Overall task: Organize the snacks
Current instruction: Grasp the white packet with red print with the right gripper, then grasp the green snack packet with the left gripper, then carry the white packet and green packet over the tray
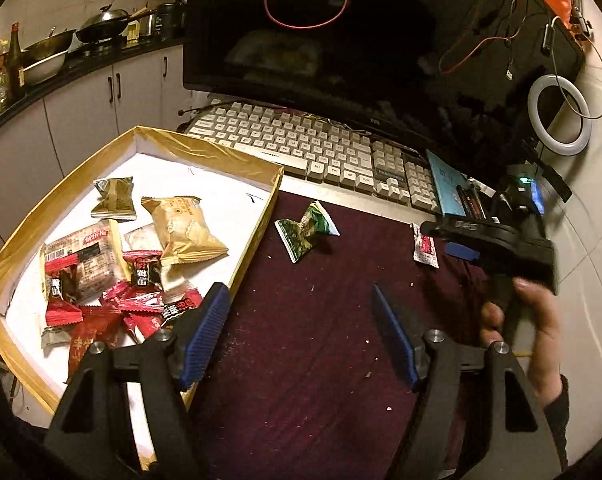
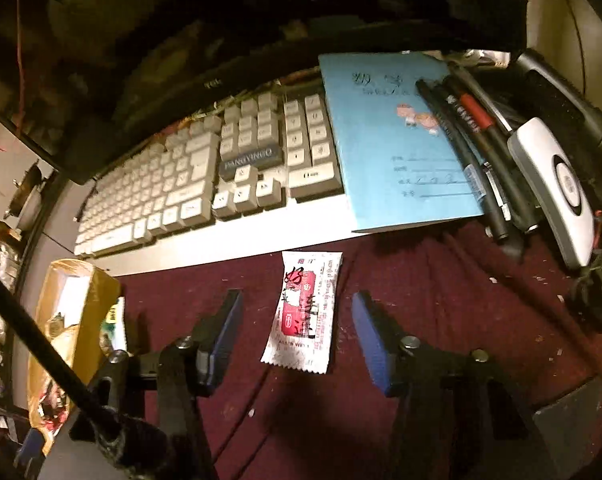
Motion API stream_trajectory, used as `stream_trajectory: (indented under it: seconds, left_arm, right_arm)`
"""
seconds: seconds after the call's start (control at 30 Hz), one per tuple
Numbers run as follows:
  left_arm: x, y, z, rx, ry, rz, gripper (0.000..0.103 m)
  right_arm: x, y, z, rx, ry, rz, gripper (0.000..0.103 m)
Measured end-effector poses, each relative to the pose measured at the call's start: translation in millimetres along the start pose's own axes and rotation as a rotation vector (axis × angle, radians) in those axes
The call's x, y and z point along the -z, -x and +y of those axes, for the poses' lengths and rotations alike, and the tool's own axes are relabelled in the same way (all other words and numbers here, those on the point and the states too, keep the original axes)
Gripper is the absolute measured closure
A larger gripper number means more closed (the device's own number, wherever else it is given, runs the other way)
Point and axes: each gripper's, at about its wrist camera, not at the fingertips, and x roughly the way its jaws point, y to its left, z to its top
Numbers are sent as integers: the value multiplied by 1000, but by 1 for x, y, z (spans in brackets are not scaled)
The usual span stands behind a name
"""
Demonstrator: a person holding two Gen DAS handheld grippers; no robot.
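Left wrist view shows me the big picture first: the gold-rimmed box (image 1: 205, 148) sits on the left of the maroon cloth (image 1: 321, 320), already holding a heap of wrapped snacks, gold ones at the back and red ones at the front. My left gripper (image 1: 301, 320) hangs spread wide over bare cloth just beside the box's near wall, holding nothing. Two snacks remain outside: a green packet (image 1: 307, 230) near the box's right wall, and a white-and-red sachet (image 1: 425, 248) further right, close to the keyboard (image 1: 301, 148).

From the right wrist camera, the white-and-red sachet (image 2: 305, 312) lies flat on the cloth, lengthwise between the fingers of my right gripper (image 2: 297, 332), which is open, with a gap on either side of the wrapper.

I judge I'm at the pickup stage for this sachet, with most of the sorting done. Next I need to lower until the pads (image 2: 371, 344) reach the cloth, then close across the wrapper's narrow width. It's thin and flat, so it could slip out or buckle rather than lift. After that, carry it left to the box, then the green packet.
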Motion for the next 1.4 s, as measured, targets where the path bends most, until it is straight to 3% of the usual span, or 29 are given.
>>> stream_trajectory:
  seconds: [0.2, 0.27, 0.37, 0.5, 0.6, 0.67, 0.83, 1.07, 1.13, 1.23, 1.4]
  left_arm:
    - [-2, -5, 1, -9, -2, 7, 30]
    - [-2, -7, -1, -26, -18, 10, 30]
    - [-3, -8, -3, -46, -40, 7, 30]
    - [-10, -19, -11, -86, -97, 30, 30]
    - [-18, -39, -20, -120, -160, 53, 30]
    - [-25, -56, -27, -126, -204, 88, 31]
    - [-41, -107, -41, -158, -301, 204, 50]
    - [-58, -146, -52, -227, -357, 223, 53]
    - [-57, -157, -54, -223, -372, 253, 71]
    - [-53, -160, -56, -244, -392, 243, 80]
    - [-52, -133, -43, -150, -268, 209, 84]
  right_arm:
    - [10, -12, 26, 171, 154, -33, 71]
    - [13, -11, 26, 180, 157, -42, 76]
    - [18, 5, 11, 91, 90, -47, 78]
    - [40, 31, -2, -158, 32, -55, 78]
    - [61, 40, -3, -256, 35, -77, 78]
    - [68, 38, 0, -278, 41, -88, 78]
    - [81, 30, 3, -332, 19, -73, 78]
    - [79, 29, 11, -331, 48, -75, 78]
    - [79, 28, 11, -331, 49, -69, 78]
    - [79, 29, 10, -332, 50, -74, 78]
    - [79, 28, 10, -334, 51, -78, 78]
